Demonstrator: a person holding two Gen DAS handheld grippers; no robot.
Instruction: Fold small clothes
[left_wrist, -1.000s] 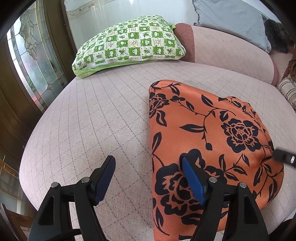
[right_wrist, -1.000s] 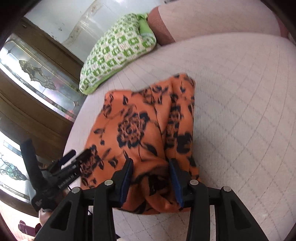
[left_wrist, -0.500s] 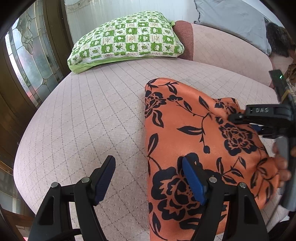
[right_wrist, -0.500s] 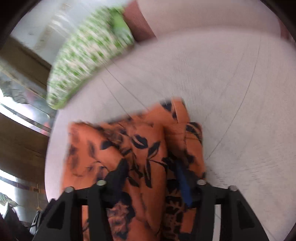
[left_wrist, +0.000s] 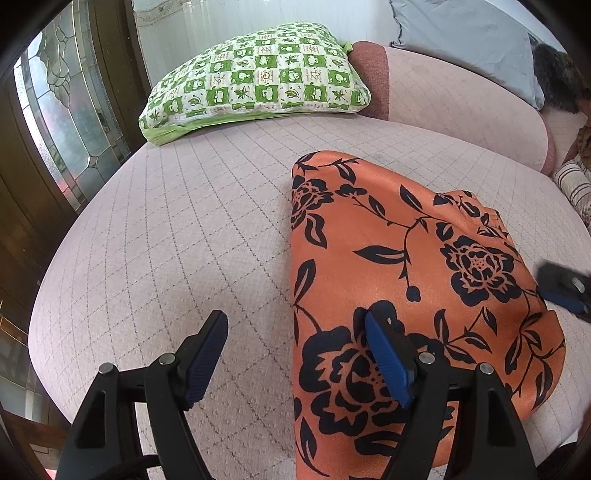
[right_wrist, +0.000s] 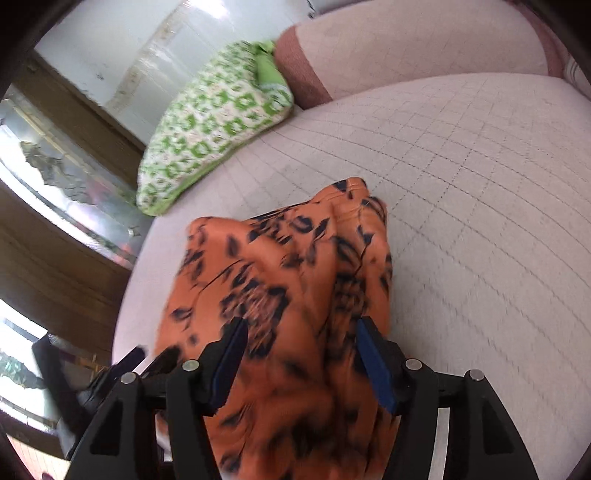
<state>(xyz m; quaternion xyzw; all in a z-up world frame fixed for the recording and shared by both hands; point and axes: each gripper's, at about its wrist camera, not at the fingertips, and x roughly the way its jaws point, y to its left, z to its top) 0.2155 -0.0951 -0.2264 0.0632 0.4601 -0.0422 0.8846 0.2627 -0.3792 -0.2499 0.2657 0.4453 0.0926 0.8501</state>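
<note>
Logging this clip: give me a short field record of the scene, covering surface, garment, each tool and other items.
surface: quilted pink cushion
garment: orange cloth with black flowers, lying folded on the cushion
left tool: open, one finger over the garment's near edge, gripping nothing
right tool: jaws have just been opening, cloth between them, pads apart from it; view blurred
other items: green checked pillow at the far edge; grey pillow behind

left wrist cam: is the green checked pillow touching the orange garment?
No. The green checked pillow lies apart from the orange floral garment, bare pink cushion between them.

orange garment (left_wrist: 399, 258): 1 | pillows (left_wrist: 258, 85): perhaps 2
</note>
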